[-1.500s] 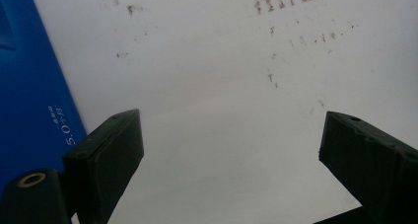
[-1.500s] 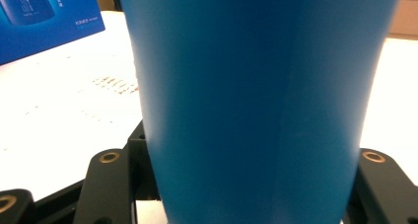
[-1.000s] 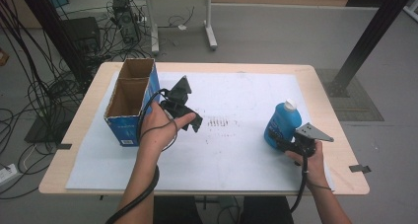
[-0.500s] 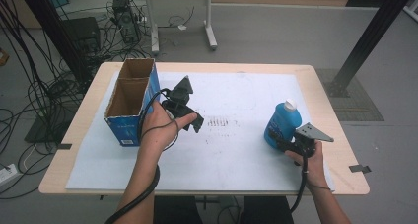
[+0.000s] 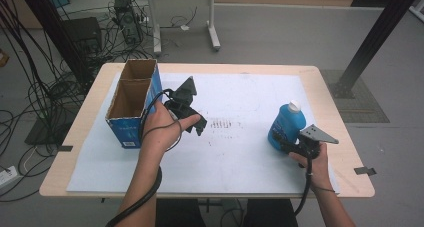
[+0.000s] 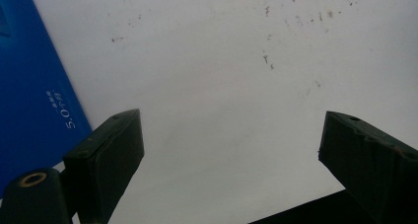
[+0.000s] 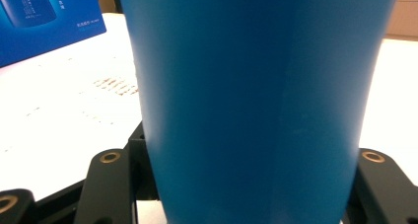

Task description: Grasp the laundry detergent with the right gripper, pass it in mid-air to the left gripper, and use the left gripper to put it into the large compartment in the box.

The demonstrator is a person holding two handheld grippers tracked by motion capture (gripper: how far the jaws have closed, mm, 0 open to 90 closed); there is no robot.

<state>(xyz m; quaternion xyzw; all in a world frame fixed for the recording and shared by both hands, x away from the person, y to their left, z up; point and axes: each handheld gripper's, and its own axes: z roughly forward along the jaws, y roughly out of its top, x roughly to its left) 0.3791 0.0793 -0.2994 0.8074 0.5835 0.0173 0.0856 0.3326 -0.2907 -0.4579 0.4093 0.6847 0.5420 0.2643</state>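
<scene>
The right gripper clenched the blue bottle, upright at the surface's right. The left gripper hung released beside the box. Lifting it straight would likely avoid tipping.

The bottle is a solid bright blue with a white cap, and up close in the right gripper view its side is just plain flat blue, no print on it. The box is raw brown cardboard inside with blue outer walls carrying small white lettering, and both grippers are matte black with little brass-coloured rivets, the right one topped by a grey plate. Everything sits on a white sheet speckled with small dark marks, laid over a pale wood table.
</scene>
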